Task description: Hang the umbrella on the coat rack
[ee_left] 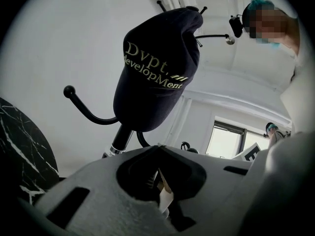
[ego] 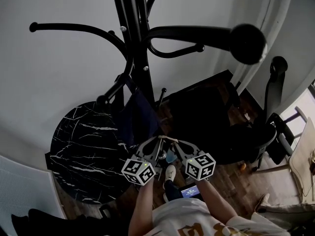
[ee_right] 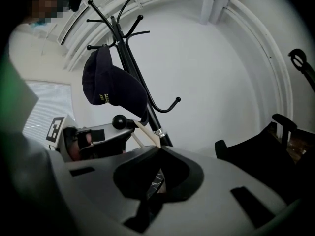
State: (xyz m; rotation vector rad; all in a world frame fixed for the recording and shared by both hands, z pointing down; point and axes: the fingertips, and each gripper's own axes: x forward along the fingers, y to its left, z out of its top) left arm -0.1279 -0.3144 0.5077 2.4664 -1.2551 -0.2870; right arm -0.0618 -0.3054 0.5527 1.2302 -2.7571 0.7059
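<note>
The black coat rack (ego: 142, 58) rises just ahead of me, its curved hooks ending in balls. A navy cap (ee_left: 155, 68) with pale lettering hangs on it, also seen in the right gripper view as the cap (ee_right: 110, 85). My left gripper (ego: 158, 140) and right gripper (ego: 173, 141) point up side by side, tips nearly touching below the rack. A pale strap (ego: 167, 138) runs between their tips. The left gripper (ee_left: 157, 147) is shut with a pale strip (ee_left: 165, 195) showing inside it. The right gripper (ee_right: 160, 149) is shut at the strap's end (ee_right: 145, 132). The umbrella's body is hidden under the grippers.
A round black marble table (ego: 83, 146) stands left of the rack's pole. A black office chair (ego: 216, 122) sits to the right, with a second chair (ego: 275, 97) farther right. A free low hook (ee_right: 167, 106) curves out from the pole. A white slatted panel (ego: 24, 191) is at the lower left.
</note>
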